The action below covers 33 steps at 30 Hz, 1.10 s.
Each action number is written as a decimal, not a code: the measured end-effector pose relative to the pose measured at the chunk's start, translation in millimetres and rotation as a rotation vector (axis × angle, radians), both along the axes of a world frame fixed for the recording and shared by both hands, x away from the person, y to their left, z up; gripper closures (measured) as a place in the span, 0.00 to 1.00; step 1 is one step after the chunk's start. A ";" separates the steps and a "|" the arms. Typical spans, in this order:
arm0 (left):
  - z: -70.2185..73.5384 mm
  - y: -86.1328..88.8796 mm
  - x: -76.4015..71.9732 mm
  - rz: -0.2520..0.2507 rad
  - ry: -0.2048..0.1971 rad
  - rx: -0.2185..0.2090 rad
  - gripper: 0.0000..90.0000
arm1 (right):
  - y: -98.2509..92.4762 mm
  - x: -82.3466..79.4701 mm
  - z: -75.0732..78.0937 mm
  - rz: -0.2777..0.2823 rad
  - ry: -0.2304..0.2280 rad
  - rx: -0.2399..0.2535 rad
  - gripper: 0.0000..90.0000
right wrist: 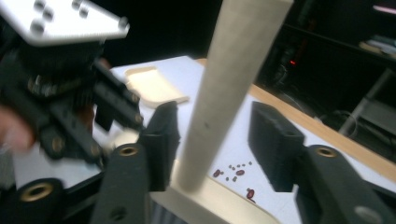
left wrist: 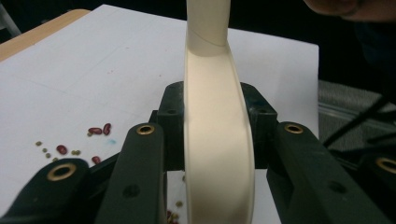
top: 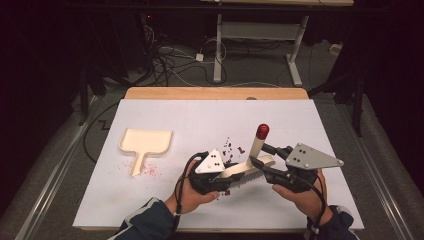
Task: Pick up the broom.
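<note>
**Surroundings of the work area, seen from above.**
A white sheet [top: 210,125] covers the desk [top: 215,93], whose wooden edge shows along the far side. A cream dustpan [top: 145,142] lies flat at the left of the sheet, handle pointing toward the near edge, with faint red specks [top: 150,171] just beside the handle. Beyond the desk, tangled cables [top: 170,62] run across the grey floor [top: 250,70], near the white legs of a second table [top: 260,30].

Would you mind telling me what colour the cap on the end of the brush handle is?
Red cap on the cream brush handle, clearest in the high view.
</note>
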<state>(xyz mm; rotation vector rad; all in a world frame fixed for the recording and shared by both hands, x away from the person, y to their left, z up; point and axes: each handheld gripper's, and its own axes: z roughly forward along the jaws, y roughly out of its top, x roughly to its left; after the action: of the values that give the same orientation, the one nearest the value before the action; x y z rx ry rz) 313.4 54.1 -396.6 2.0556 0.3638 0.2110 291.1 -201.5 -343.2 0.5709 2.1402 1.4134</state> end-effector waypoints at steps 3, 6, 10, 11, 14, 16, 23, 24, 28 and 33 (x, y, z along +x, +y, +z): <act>2.0 8.1 -0.9 -0.028 0.002 0.007 0.73 | -4.8 4.1 -3.8 0.097 0.030 -0.067 0.47; 2.0 21.2 -4.2 -0.104 0.005 0.045 0.73 | -6.7 9.1 -15.2 0.180 0.066 -0.121 0.43; -0.1 25.8 -10.2 -0.186 0.007 0.080 0.73 | 4.8 13.3 -32.1 0.275 0.117 -0.233 0.41; -0.1 25.8 -10.2 -0.186 0.007 0.080 0.73 | 8.6 13.9 -36.7 0.309 0.132 -0.253 0.42; -0.1 26.0 -15.4 -0.228 -0.011 0.075 0.73 | 19.2 15.1 -50.5 0.392 0.166 -0.292 0.50; 0.0 26.3 -15.9 -0.226 -0.017 0.076 0.73 | 24.8 15.2 -56.7 0.435 0.181 -0.308 0.61; 2.8 32.6 -12.7 -0.186 -0.036 0.039 0.63 | 28.3 15.1 -56.3 0.463 0.165 -0.302 0.72; 3.5 34.5 -11.9 -0.174 -0.041 0.034 0.61 | 29.0 14.9 -55.7 0.454 0.161 -0.303 0.73; 8.6 48.2 -10.3 -0.069 -0.089 0.009 0.50 | 30.0 16.5 -53.5 0.419 0.145 -0.306 0.75; 13.7 77.8 -9.8 0.109 -0.160 -0.005 0.32 | 22.0 25.7 -50.4 0.344 0.147 -0.273 0.75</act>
<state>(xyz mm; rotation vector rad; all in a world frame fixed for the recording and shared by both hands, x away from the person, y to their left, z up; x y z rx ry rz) 303.6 131.9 -383.0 2.0005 0.3772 0.4373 316.8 -179.6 -393.6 0.2142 2.5907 1.2429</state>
